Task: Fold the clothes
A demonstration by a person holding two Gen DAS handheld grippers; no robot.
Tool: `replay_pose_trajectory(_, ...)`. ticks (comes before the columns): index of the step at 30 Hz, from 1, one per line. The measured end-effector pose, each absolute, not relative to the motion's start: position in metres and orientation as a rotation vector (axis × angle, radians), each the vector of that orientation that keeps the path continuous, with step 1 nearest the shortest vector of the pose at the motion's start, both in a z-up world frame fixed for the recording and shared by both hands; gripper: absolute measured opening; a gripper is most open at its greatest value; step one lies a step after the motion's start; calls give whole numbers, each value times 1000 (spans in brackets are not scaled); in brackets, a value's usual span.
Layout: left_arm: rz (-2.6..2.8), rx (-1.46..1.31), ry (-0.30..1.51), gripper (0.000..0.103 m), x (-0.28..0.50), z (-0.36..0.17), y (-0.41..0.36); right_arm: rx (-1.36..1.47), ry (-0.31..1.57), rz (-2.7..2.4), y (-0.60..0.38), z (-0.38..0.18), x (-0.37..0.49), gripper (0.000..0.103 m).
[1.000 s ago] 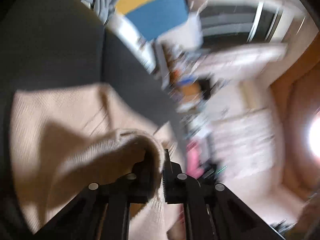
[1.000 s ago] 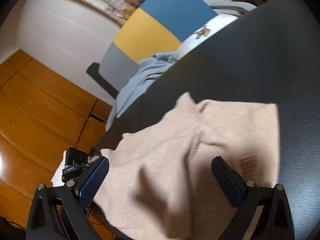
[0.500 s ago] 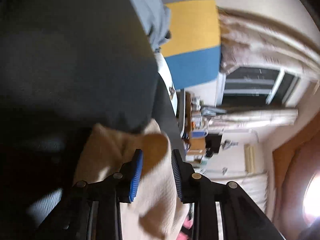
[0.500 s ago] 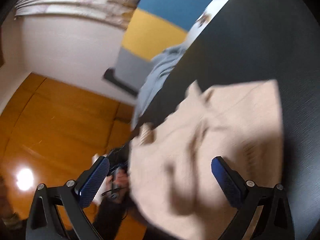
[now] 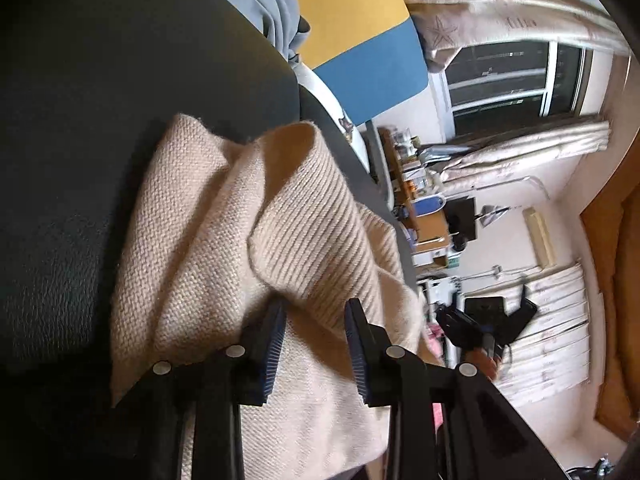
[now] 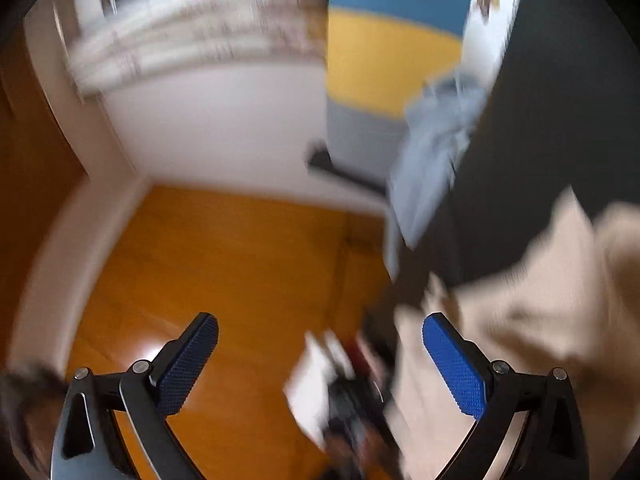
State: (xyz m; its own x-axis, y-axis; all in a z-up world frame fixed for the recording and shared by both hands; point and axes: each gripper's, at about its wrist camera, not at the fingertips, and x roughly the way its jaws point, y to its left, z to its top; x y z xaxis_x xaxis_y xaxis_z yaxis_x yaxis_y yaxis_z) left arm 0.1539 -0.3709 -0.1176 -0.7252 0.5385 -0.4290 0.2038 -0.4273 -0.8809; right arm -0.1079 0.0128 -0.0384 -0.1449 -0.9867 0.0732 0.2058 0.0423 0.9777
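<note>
Lying bunched on the black surface [image 5: 100, 128] in the left wrist view, the beige knit sweater [image 5: 224, 240] is crowding the left gripper [image 5: 314, 336], whose jaws are standing partly apart with a ribbed fold between them, not pinched. A grey-blue garment [image 5: 264, 4] is hanging beyond. No writing is readable.

Blurring heavily, the right wrist view is showing the right gripper [image 6: 320, 364] wide open over the wooden floor [image 6: 240, 264], holding nothing, the sweater beside its right finger.

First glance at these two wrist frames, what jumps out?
The beige knit sweater fills the middle of the left wrist view, bunched on the black leather surface, with a ribbed fold lying between the parted fingers of the left tool. The right wrist view is motion-blurred: the right tool is wide open over orange wood floor, the sweater at its right edge.
</note>
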Motion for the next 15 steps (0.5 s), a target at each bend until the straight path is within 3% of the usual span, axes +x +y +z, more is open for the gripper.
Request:
replay_pose_trajectory(6, 2171, -990, -1571, 31, 167, -123, -370, 1096, -910, -1539, 18, -30, -99, 103)
replay_pose_trajectory(9, 2125, -964, -1574, 38, 163, -122, -365, 1206, -852, -1454, 13, -52, -76, 103)
replay_pose_trajectory(15, 2164, -880, -1537, 38, 126, -101, -358, 1370, -793, -1232, -45, -88, -58, 103)
